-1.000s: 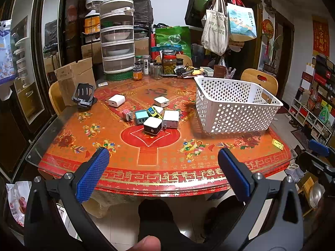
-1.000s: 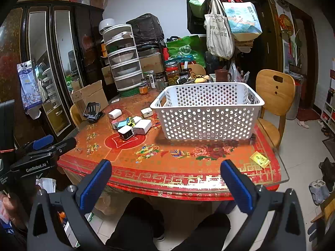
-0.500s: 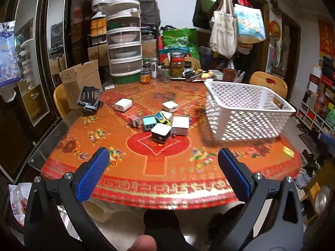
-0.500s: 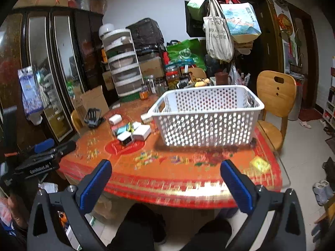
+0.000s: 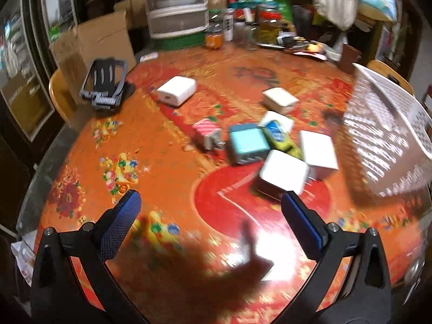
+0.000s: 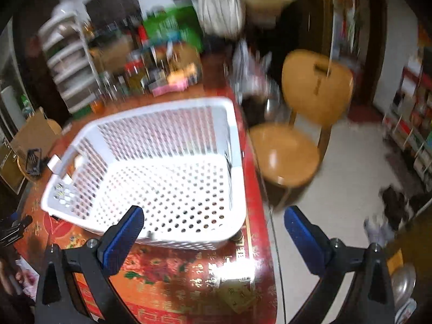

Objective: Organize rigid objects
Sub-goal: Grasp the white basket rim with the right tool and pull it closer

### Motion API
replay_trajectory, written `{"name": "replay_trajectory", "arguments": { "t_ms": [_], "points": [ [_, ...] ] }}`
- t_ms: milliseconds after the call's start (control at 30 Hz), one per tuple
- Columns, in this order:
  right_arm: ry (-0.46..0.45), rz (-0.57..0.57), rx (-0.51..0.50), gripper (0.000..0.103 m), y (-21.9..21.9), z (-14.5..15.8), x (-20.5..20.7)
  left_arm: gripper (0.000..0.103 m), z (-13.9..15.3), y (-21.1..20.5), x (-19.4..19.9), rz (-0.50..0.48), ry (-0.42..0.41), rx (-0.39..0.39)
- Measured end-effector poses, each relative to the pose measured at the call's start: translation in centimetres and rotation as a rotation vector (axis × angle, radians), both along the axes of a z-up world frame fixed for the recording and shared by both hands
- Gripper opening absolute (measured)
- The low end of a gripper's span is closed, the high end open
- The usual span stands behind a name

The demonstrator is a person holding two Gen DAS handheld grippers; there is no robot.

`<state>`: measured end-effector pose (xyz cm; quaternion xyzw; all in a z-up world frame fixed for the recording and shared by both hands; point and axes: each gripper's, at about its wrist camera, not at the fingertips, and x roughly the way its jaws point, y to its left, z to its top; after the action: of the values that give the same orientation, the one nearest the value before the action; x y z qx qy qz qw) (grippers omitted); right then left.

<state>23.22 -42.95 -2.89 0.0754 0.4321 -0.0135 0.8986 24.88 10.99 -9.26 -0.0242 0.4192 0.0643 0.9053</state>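
Several small box-shaped chargers lie in a cluster on the red table point(image 5: 162, 178): a white-topped black one point(image 5: 282, 175) nearest, a teal one point(image 5: 247, 145), a white one point(image 5: 318, 152), a yellow-blue one point(image 5: 280, 136), a pink striped one point(image 5: 208, 132), and two white ones point(image 5: 176, 90) point(image 5: 279, 100) farther back. My left gripper point(image 5: 210, 213) is open and empty, just in front of the cluster. My right gripper point(image 6: 213, 229) is open and empty, above the near edge of the empty white basket point(image 6: 232, 145).
A black phone stand point(image 5: 104, 85) sits at the table's left edge by a cardboard box point(image 5: 100, 40). Jars and a stacked drawer unit point(image 5: 176, 8) crowd the back. A wooden chair point(image 6: 299, 132) stands right of the table. The basket also shows at right in the left wrist view point(image 5: 388, 102).
Both grippers have moved forward and tilted down over the table. The left one has closed in on the charger cluster; the right one now looks down into the basket. Both stay open.
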Motion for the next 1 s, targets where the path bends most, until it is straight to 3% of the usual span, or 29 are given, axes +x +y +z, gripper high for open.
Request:
{"name": "replay_trajectory", "arguments": {
  "t_ms": [200, 467, 533, 700, 1000],
  "points": [
    [0.066, -0.032, 0.016, 0.101, -1.2, -2.7, 3.2, 0.102, -0.6, 4.4, 4.0, 0.068, 0.018, -0.004],
    [0.136, -0.021, 0.022, 0.053, -1.3, -4.6, 4.9, 0.102, -1.5, 8.7, 12.0, 0.098, 0.077, 0.075],
    [0.148, -0.012, 0.01, 0.027, -1.0, -4.7, 5.2, 0.102, -1.9, 8.9, 14.1, 0.074, 0.095, 0.091],
    [0.183, -0.019, -0.07, 0.016, 0.3, -4.9, 5.6, 0.102, -2.3, 8.7, 19.0, 0.025, 0.123, 0.119],
    [0.197, -0.019, -0.062, 0.016, 0.1, -4.8, 6.0, 0.101, -4.2, 9.4, 25.3, 0.017, 0.161, 0.086]
  ]
}}
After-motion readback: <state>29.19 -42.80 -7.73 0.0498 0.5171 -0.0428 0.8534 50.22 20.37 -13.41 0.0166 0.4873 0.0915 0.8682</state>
